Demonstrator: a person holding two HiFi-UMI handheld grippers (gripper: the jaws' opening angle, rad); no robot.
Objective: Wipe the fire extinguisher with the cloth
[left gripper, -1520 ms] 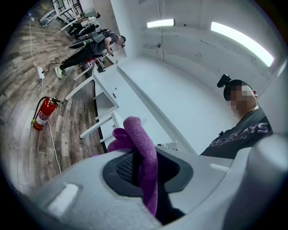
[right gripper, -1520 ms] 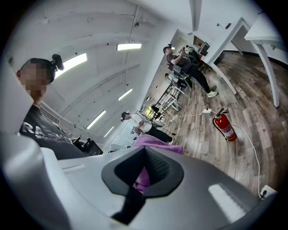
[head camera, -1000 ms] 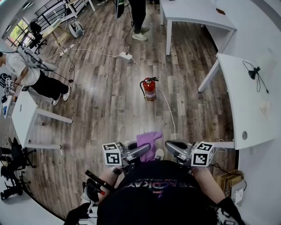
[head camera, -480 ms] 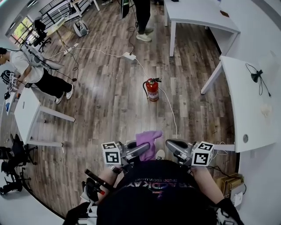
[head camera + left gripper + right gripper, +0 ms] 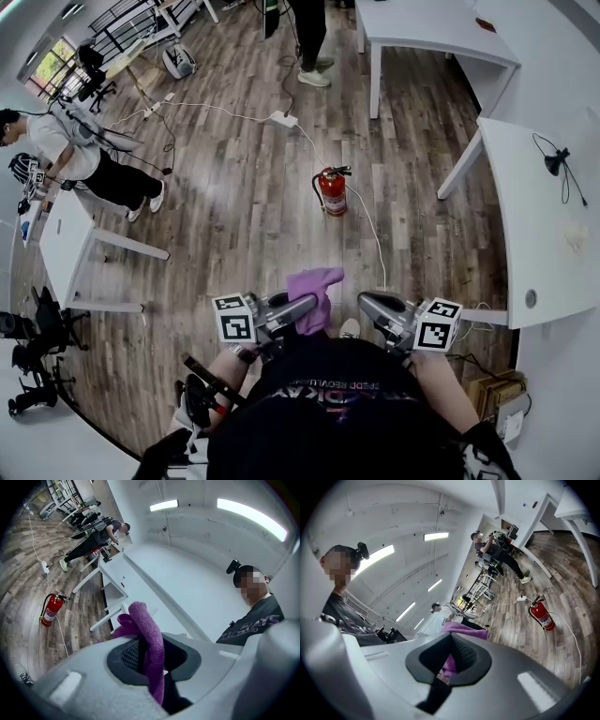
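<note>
Nearest: noted left hand-held gripper (image 5: 298, 309) at chest height, pointing level, clenched on the cloth (image 5: 314, 283). Confirmed in the left gripper view: purple cloth (image 5: 146, 634) pinched between the jaws of the left hand-held gripper (image 5: 143, 660), bunched in a fold above them and trailing down below. Noted right hand-held gripper (image 5: 375, 307) just beside it, also level, jaws closed together on nothing. Checked in the right gripper view: jaws of the right hand-held gripper (image 5: 449, 660) shut, with only a strip of cloth (image 5: 465, 629) glimpsed beyond, apart from them. Found a shoe tip (image 5: 349, 328) between the two grippers, on the wooden floor (image 5: 234, 216).

Further out: located extinguisher (image 5: 333, 190) standing upright on the floor, straight ahead, well apart from both grippers and from the cloth. Red body, black handle and hose on top. Untouched by the cloth. Traced a white cable (image 5: 367, 225) along the floor just beside its base, leading to a power strip (image 5: 284, 119) beyond. Noted white desk (image 5: 539, 234) to the right, with a small black item (image 5: 560, 161) on top; another desk (image 5: 66, 246) to the left.

Farthest: noted a person (image 5: 70, 155) bending near the left desk, a second person's legs (image 5: 309, 37) at the top edge, and a third desk (image 5: 427, 33) beside them.
</note>
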